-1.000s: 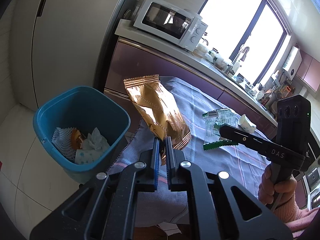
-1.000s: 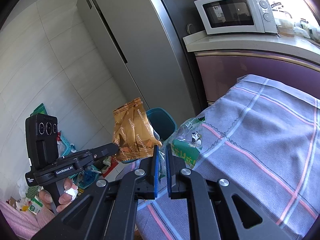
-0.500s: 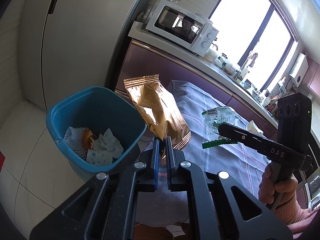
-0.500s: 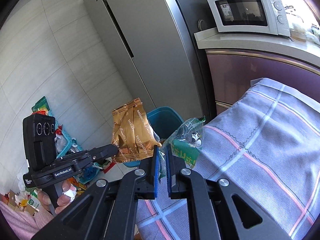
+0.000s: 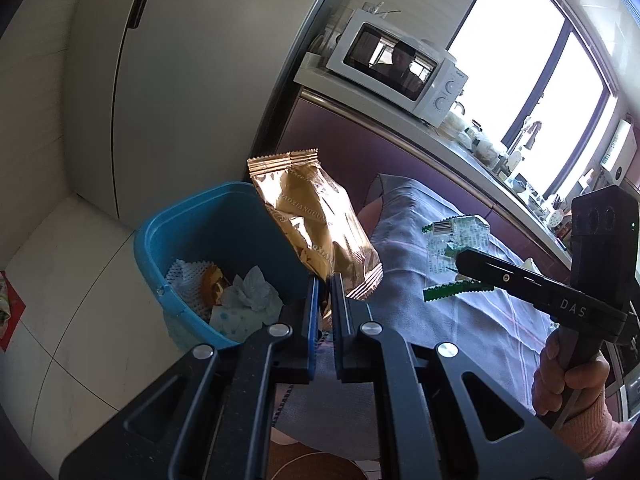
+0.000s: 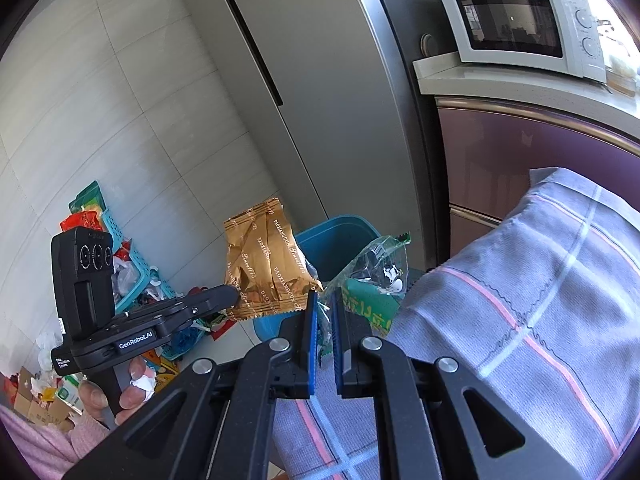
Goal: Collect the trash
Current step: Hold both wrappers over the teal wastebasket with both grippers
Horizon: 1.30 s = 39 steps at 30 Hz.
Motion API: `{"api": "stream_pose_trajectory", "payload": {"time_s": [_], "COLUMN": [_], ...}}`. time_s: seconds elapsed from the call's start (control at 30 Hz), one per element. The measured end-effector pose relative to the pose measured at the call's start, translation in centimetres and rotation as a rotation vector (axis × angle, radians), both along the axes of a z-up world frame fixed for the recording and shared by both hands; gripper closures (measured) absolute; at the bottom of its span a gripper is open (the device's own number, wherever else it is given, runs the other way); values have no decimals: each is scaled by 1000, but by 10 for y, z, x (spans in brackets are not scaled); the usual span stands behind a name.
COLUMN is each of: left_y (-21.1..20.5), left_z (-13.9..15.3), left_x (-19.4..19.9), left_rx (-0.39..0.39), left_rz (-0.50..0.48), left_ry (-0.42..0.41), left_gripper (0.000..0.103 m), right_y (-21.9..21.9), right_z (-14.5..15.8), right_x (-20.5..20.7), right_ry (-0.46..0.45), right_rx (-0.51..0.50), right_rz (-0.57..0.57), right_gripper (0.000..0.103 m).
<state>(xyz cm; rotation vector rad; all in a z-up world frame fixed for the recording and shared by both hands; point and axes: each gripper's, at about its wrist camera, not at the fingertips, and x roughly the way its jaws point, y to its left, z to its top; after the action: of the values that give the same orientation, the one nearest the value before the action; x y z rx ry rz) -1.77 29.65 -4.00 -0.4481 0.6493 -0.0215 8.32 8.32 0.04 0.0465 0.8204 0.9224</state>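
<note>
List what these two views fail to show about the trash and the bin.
- Blue bin, right wrist view: inside hidden behind gold wrapper.
- Green wrapper, left wrist view: print too small to read.
- Bin bottom, left wrist view: covered by tissues.

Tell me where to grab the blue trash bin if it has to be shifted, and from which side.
Take the blue bin by its top rim, coming down from above on the near wall. The rim is a thin open lip that jaws can straddle; the body looks too wide. Both grippers are shut on wrappers now, so one must drop its load first.
</note>
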Motion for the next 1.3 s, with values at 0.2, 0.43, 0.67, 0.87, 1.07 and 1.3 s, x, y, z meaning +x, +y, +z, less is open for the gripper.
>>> {"api": "stream_pose_trajectory", "payload": {"time_s": [0.2,0.43,0.67,0.87,1.07,1.3], "left_y": [12,19,28,32,34,38], "left_z": [-6,-16,-26,-33,-42,-57], "left_x": [2,10,15,20,29,42], "left_rx": [14,29,30,37,53,53], "left_rz": [33,54,78,96,109,123], "left_ry": [22,52,74,98,125,164], "left_gripper": [97,97,97,97,97,96], "right_y": [15,32,52,68,82,88], "right_z": [-5,-10,-17,-29,-40,-49], "right_x": [5,9,16,25,32,38], "right_ry": [15,28,49,81,98,125], "right_rx": [-8,-32,-56,-89,-123,-130], "right_rz": [18,41,66,79,83,83], "right_gripper": [97,97,97,96,96,96]}}
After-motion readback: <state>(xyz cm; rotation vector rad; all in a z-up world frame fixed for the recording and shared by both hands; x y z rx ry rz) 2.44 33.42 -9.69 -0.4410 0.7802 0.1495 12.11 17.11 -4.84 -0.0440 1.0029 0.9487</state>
